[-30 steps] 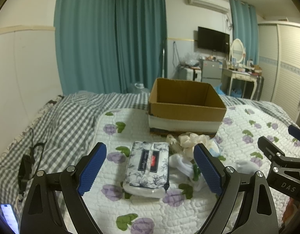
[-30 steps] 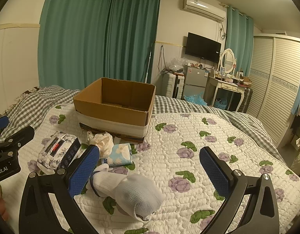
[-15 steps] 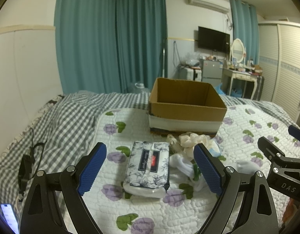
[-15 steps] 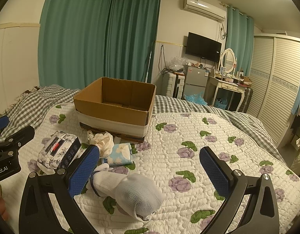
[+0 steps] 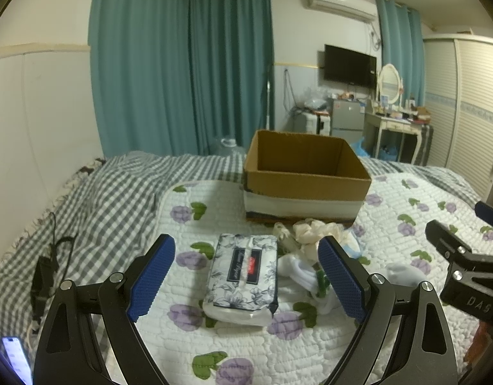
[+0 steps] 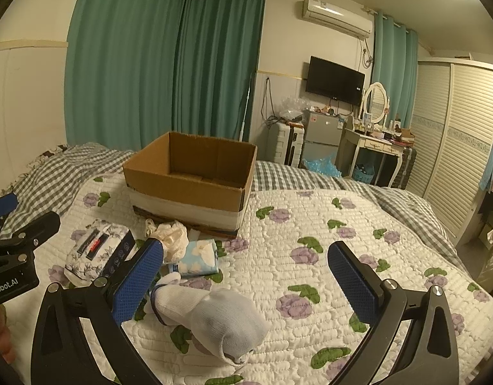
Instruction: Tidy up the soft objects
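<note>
An open cardboard box (image 5: 306,179) (image 6: 188,189) stands on the floral quilt, nothing visible inside. In front of it lie a floral tissue pack (image 5: 243,276) (image 6: 99,253), a cream scrunched cloth (image 5: 314,234) (image 6: 172,240), a small light-blue pack (image 6: 200,258) and a white sock (image 6: 211,317) (image 5: 302,274). My left gripper (image 5: 246,272) is open and empty, its fingers straddling the tissue pack from above and nearer to me. My right gripper (image 6: 246,279) is open and empty, with the sock just inside its left finger.
The bed's grey checked cover (image 5: 95,205) lies to the left, with a black cable and charger (image 5: 44,276) and a lit phone (image 5: 17,362). Beyond the bed are a desk (image 6: 375,150), a small fridge (image 6: 322,134) and a louvred wardrobe (image 6: 455,160).
</note>
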`<state>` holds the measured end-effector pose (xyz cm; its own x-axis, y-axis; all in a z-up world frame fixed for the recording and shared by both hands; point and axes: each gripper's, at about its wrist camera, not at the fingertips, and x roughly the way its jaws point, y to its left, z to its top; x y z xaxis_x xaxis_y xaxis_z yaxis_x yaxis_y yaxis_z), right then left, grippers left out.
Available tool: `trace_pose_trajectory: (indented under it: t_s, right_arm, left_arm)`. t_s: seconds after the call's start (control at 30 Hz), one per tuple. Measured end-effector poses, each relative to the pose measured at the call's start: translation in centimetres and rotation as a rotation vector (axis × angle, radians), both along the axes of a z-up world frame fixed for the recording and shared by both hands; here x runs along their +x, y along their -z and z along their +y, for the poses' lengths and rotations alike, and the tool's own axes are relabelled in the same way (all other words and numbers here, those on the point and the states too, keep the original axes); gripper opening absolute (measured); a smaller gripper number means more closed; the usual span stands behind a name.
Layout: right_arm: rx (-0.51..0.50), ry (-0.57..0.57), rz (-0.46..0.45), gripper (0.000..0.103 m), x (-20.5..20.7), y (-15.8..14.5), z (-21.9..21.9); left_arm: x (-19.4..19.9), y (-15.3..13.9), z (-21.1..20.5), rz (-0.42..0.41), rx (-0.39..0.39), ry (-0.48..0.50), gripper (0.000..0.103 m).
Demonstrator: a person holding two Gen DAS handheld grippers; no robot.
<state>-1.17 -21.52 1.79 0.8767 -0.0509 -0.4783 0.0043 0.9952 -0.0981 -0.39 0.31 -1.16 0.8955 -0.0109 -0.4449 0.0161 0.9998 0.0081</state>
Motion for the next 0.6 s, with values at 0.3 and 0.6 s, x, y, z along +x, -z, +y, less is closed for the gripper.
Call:
trace_pose_trajectory:
  t_s: [0.3,0.6]
  right_arm:
    - [0.006,-0.006,0.101,0.103,1.2,2.0,-1.6]
    - [0.015,-0.055,0.323,0.103,3.1,8.9,-0.8]
  left_arm:
    - [0.5,1.2,-0.3,0.058,0.000,0.017,0.092]
    - [1.4,4.4,0.2,0.188,-0.021,0.023,0.092]
